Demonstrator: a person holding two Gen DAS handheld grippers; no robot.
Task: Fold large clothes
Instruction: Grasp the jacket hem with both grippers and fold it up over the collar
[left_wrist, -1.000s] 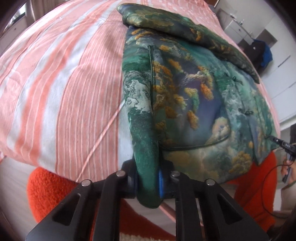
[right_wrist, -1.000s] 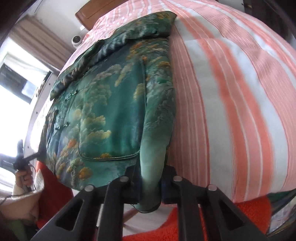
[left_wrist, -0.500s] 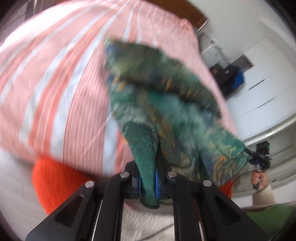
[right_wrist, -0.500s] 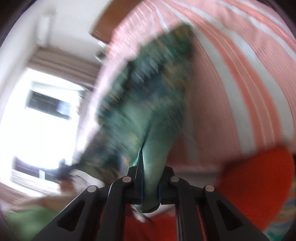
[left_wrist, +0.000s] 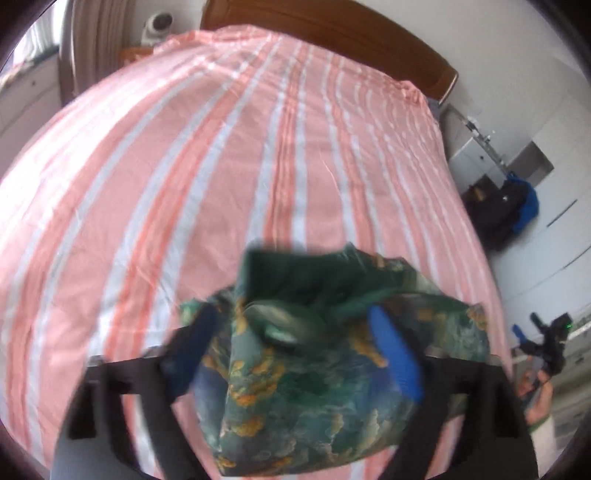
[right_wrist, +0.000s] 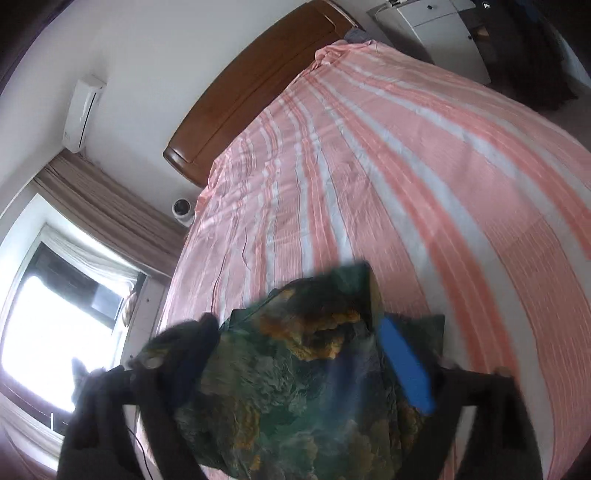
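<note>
A green printed jacket with orange and blue landscape patterns lies folded in a bundle on the near part of the bed, in the left wrist view (left_wrist: 306, 398) and in the right wrist view (right_wrist: 295, 398). My left gripper (left_wrist: 291, 347) is open, its fingers spread wide on either side of the bundle. My right gripper (right_wrist: 295, 354) is open too, blue pad (right_wrist: 406, 365) showing, with the cloth lying between the fingers but not pinched. Both views are blurred by motion.
The bed's pink and white striped sheet (left_wrist: 229, 166) stretches ahead to a wooden headboard (right_wrist: 255, 85). A window with curtains (right_wrist: 66, 295) is at the left. A white cabinet (left_wrist: 476, 155) and dark bags (left_wrist: 509, 206) stand to the right. A person with a camera (left_wrist: 543, 354) is nearby.
Both grippers, earlier shut on the jacket's hem, lifted it, carried it forward over itself and have opened. The jacket now lies as a shorter folded bundle.
</note>
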